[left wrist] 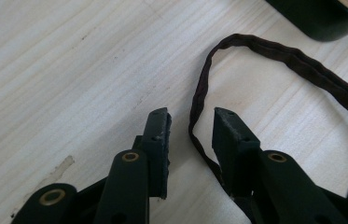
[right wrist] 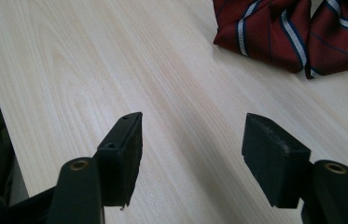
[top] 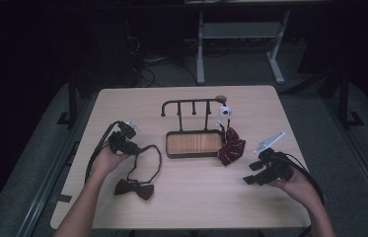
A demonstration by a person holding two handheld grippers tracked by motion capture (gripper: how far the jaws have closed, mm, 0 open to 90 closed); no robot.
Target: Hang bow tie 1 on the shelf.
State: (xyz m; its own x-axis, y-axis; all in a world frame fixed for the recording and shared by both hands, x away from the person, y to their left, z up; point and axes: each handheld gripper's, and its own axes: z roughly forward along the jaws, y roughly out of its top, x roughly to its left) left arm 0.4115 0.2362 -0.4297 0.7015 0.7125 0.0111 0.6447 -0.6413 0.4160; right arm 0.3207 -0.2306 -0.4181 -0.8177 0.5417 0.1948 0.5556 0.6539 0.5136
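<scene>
your light wooden table (top: 191, 202) carries everything here. at its middle stands a dark stand (top: 194, 129): a wood-floored tray with a rail of small pegs rising along its far side. a small white round thing (top: 225, 111) sits at the right end of that rail; what it is cannot be told.

leaning against the tray's right side is a dark red striped bow tie (top: 231, 146). in your right gripper view it (right wrist: 297, 32) lies at the far right, red with white and blue stripes, well apart from the jaws.

near and left of the tray lies a dark brown bow tie (top: 133, 188), its bow towards you and its thin neck strap (top: 153, 160) looping away towards the tray's near left corner.

your left hand (top: 105, 160) holds the left gripper (top: 133, 147) at the left of the table, pointing right, at the far left part of the strap loop. in the left gripper view the jaws stand a little apart with the strap (left wrist: 198, 105) running through the gap between them and bending away to the right; they are released, not pinching it. whether the strap touches the right jaw low down cannot be told. a dark corner of the tray (left wrist: 321, 18) shows at the top right.

your right hand (top: 297, 183) holds the right gripper (top: 252, 173) near the right edge, pointing left. its jaws are spread wide over bare wood (right wrist: 171, 93), grasping nothing
</scene>
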